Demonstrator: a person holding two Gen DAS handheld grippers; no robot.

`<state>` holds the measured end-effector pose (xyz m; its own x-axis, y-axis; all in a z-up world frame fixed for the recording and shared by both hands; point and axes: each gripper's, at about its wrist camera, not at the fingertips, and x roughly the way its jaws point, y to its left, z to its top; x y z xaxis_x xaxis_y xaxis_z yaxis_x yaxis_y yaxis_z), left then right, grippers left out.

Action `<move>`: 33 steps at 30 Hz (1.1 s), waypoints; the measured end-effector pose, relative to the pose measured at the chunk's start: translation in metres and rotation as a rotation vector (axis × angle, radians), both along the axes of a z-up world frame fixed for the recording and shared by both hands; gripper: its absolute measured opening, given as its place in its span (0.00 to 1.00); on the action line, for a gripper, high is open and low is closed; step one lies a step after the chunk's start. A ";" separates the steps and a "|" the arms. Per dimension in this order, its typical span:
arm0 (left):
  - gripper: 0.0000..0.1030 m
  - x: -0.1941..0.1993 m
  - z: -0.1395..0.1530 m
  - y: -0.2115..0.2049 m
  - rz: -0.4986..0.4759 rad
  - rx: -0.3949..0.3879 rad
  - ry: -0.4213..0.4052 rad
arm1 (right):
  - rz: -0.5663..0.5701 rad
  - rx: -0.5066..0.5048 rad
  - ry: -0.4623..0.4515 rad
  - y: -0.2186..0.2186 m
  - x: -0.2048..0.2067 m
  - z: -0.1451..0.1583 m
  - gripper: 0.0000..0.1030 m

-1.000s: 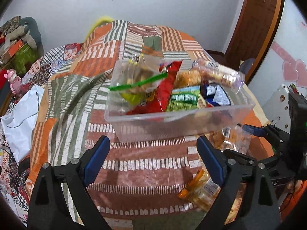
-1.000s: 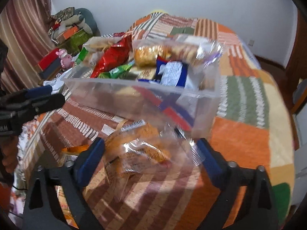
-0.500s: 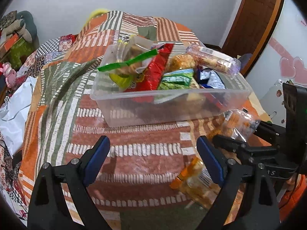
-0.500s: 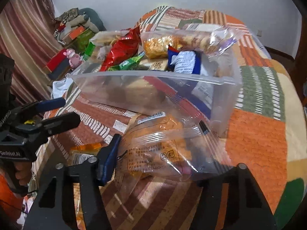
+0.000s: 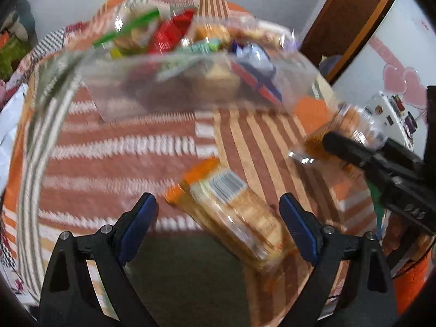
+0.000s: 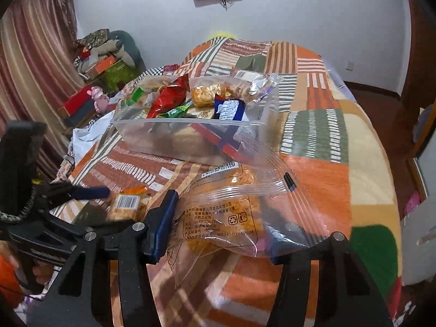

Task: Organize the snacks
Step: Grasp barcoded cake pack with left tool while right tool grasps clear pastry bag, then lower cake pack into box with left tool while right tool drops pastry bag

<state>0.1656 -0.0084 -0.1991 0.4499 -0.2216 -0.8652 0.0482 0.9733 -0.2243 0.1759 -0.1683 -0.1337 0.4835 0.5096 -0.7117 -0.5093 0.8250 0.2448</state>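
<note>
A clear plastic bin [image 6: 174, 139] full of snack packets stands on the patchwork bedspread; it also shows blurred in the left wrist view [image 5: 169, 87]. My right gripper [image 6: 218, 229] is shut on a clear bag of orange puffed snacks [image 6: 226, 207] and holds it above the bedspread in front of the bin; the bag also shows in the left wrist view [image 5: 351, 125]. My left gripper [image 5: 218, 220] is open, its fingers on either side of an orange cracker packet [image 5: 237, 209] lying on the bedspread. That packet also shows in the right wrist view [image 6: 128, 204].
The bedspread [image 6: 321, 163] covers a rounded bed. Boxes and soft toys [image 6: 103, 57] are piled at the far left by a curtain. A door [image 5: 348, 19] stands at the right. A white cloth [image 5: 8, 125] lies at the left edge.
My right gripper has lifted the bag of orange snacks higher. My left gripper has dropped and moved right, so the cracker packet now lies between its open fingers.
</note>
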 end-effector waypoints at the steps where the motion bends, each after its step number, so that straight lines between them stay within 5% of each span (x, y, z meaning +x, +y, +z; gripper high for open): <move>1: 0.90 -0.002 -0.003 -0.004 -0.007 0.014 0.004 | -0.005 0.005 -0.001 -0.001 -0.001 0.000 0.49; 6: 0.87 -0.016 -0.007 -0.009 -0.019 0.071 -0.041 | -0.016 0.017 -0.005 -0.007 -0.003 0.001 0.49; 13: 0.39 -0.014 -0.004 0.004 0.019 0.042 -0.053 | -0.012 0.025 -0.013 -0.007 -0.008 0.004 0.49; 16: 0.34 -0.008 0.001 0.016 0.015 0.021 -0.064 | -0.003 0.024 -0.026 -0.004 -0.010 0.007 0.49; 33: 0.34 -0.006 0.076 0.029 0.032 0.047 -0.297 | 0.003 0.044 -0.121 0.014 0.017 0.037 0.49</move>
